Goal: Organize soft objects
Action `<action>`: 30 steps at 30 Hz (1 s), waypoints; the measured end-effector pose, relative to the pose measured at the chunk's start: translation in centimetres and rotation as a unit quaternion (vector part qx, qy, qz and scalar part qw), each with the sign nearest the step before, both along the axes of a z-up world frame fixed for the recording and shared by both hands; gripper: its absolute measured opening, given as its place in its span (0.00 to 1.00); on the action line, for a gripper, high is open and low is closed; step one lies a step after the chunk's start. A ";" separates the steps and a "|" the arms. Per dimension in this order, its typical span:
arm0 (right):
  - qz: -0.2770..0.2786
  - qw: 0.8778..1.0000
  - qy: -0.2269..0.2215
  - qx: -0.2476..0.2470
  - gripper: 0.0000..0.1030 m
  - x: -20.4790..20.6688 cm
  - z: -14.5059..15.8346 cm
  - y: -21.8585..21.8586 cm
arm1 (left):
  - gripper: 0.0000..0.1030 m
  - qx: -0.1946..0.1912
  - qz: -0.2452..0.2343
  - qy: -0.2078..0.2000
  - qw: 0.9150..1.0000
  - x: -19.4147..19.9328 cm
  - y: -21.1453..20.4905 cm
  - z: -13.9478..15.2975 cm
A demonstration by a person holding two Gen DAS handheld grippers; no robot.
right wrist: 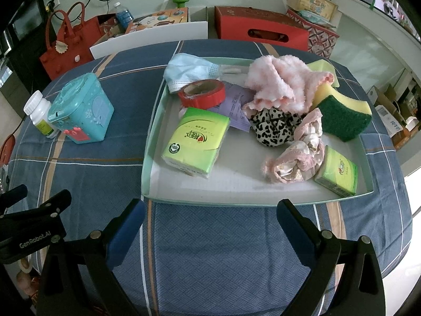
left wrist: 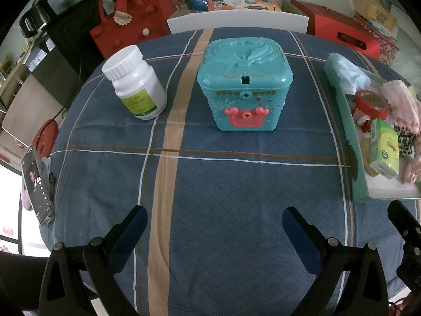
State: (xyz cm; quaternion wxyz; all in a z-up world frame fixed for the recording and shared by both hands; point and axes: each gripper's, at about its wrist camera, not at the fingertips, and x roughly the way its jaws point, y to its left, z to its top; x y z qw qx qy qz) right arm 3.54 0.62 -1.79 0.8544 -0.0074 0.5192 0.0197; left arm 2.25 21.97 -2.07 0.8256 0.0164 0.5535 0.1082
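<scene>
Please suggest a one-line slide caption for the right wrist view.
Open right tongs face a tray of soft clutter: pink cloth, sponge, face mask.

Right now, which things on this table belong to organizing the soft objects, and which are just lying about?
For the job: tray, pink towel, face mask, leopard scrunchie, pink scrunchie, sponge, tissue packs.

Lying about: teal box, pill bottle, red tape roll.
</scene>
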 end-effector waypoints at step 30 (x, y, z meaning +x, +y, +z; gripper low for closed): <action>-0.004 1.000 -0.001 -0.002 0.97 0.0 -0.2 -0.1 | 1.00 -0.001 0.000 0.000 1.000 -0.1 0.0 -0.1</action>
